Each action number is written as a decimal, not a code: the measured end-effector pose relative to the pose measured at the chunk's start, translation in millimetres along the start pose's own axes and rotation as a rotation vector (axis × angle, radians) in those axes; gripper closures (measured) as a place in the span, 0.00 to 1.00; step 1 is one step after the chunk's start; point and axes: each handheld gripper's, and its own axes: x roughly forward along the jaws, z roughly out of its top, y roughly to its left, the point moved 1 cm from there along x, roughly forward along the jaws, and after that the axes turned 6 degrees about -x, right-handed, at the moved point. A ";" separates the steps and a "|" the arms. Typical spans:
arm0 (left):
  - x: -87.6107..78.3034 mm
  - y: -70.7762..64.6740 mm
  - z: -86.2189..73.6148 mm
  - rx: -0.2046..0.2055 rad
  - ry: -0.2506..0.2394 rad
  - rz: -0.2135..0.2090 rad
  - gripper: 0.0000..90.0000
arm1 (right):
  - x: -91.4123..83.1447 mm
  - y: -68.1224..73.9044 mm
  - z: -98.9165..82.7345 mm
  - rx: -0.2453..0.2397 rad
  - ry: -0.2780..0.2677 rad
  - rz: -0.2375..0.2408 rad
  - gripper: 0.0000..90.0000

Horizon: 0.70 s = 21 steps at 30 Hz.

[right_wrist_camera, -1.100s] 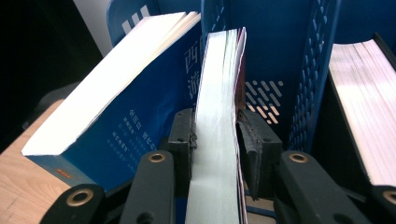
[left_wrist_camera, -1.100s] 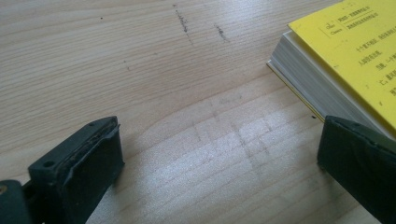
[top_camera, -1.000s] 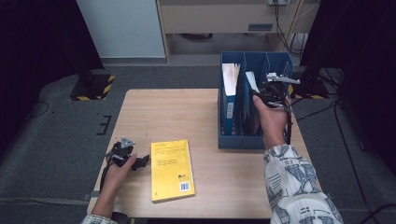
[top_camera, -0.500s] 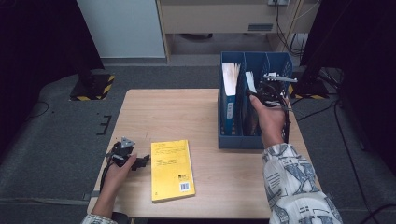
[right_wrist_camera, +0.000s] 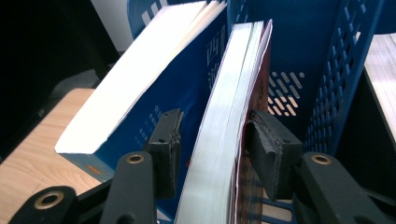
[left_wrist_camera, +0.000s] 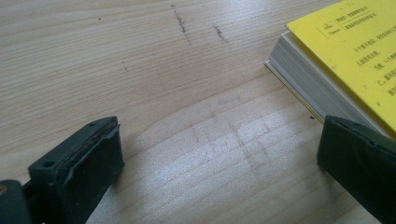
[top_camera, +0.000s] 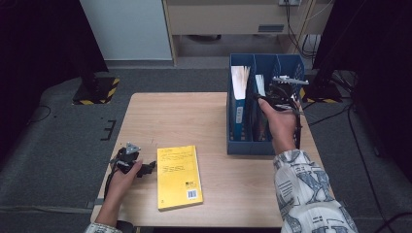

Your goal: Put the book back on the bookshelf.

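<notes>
A: What's nearest, by the table's [top_camera: 165, 111] front edge?

B: The left gripper [top_camera: 127, 160], jaws spread, rests just left of the yellow book [top_camera: 178, 175], holding nothing.

A: And farther back?

B: At the right edge, in the blue file rack [top_camera: 248, 145], the right gripper [right_wrist_camera: 212, 149] straddles the red-covered book [right_wrist_camera: 229, 140]. Its jaws have just been opening, pads off the covers.

Books [top_camera: 240, 92] stand in the rack [top_camera: 252, 145], right of the flat book [top_camera: 178, 175].

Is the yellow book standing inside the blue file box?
No, the yellow book lies flat on the table, apart from the blue file box to its right.
</notes>
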 end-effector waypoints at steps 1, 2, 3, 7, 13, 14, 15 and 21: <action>0.0 0.0 0.0 0.000 0.000 0.000 0.00 | 0.2 0.5 0.1 -0.008 0.002 -0.003 0.61; 0.0 0.0 0.0 0.000 0.000 0.000 0.00 | 0.5 1.2 0.0 -0.014 0.002 -0.007 0.61; 0.0 0.0 0.0 0.000 0.000 0.000 0.00 | 1.0 1.7 -0.2 -0.020 0.008 -0.011 0.61; 0.0 -0.1 0.1 0.001 0.000 -0.001 0.00 | 4.6 1.7 -1.4 -0.022 0.029 -0.024 0.63; 0.1 -0.1 0.2 0.004 0.001 -0.001 0.00 | 5.7 2.8 -0.5 -0.034 0.045 -0.033 0.72; 0.1 -0.2 0.2 0.004 0.001 -0.002 0.00 | 5.4 2.9 -0.3 -0.036 0.048 -0.037 0.74; 0.1 -0.2 0.2 0.004 0.001 -0.002 0.00 | 5.0 2.6 -0.1 -0.043 0.050 -0.043 0.76; 0.2 -0.3 0.3 0.004 0.001 -0.002 0.00 | 1.6 -3.2 0.4 -0.068 0.044 -0.076 0.82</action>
